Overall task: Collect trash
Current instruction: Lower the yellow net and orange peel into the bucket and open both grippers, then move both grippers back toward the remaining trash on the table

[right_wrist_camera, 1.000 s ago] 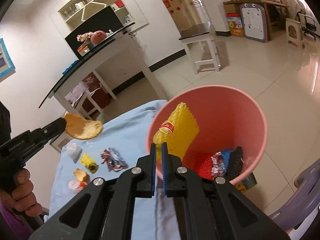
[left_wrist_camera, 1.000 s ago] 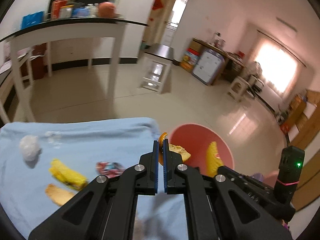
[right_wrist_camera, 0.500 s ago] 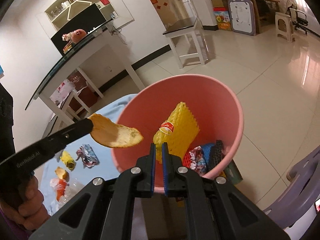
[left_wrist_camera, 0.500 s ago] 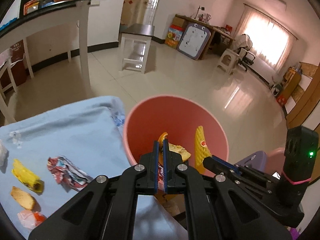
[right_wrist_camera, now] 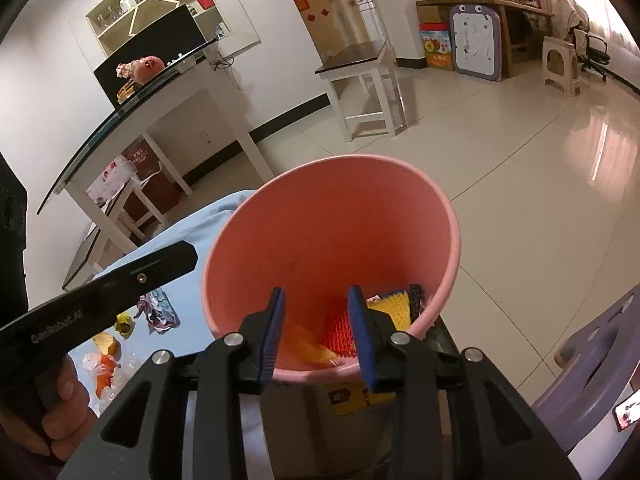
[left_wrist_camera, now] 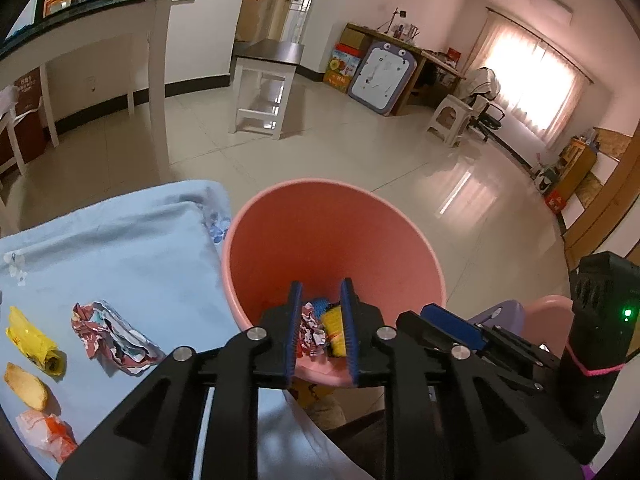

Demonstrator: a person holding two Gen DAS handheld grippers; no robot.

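A pink bin (left_wrist_camera: 332, 240) (right_wrist_camera: 332, 240) stands against the edge of the blue cloth (left_wrist_camera: 120, 248). My left gripper (left_wrist_camera: 320, 285) hangs over its near rim, jaws opening, nothing between them. My right gripper (right_wrist_camera: 316, 292) is beside it over the same rim, jaws also opening and empty. A yellow foam net (right_wrist_camera: 394, 306) and a red net (right_wrist_camera: 340, 326) lie in the bin; a blurred orange-yellow piece (right_wrist_camera: 308, 340) is low inside it. On the cloth lie a crumpled red-white wrapper (left_wrist_camera: 112, 336), a yellow wrapper (left_wrist_camera: 34, 340), a pale peel piece (left_wrist_camera: 26, 384) and an orange-white wrapper (left_wrist_camera: 46, 434).
A person's hand (right_wrist_camera: 60, 392) holds the left gripper's handle. A purple plastic stool (right_wrist_camera: 592, 360) stands right of the bin. A glass-topped white table (right_wrist_camera: 160, 96) and a small white side table (left_wrist_camera: 264, 80) stand farther off on the tiled floor.
Both grippers came down over the bin and their jaws parted. The orange-yellow peel left the left jaws and the yellow foam net left the right jaws; both are now in the bin.
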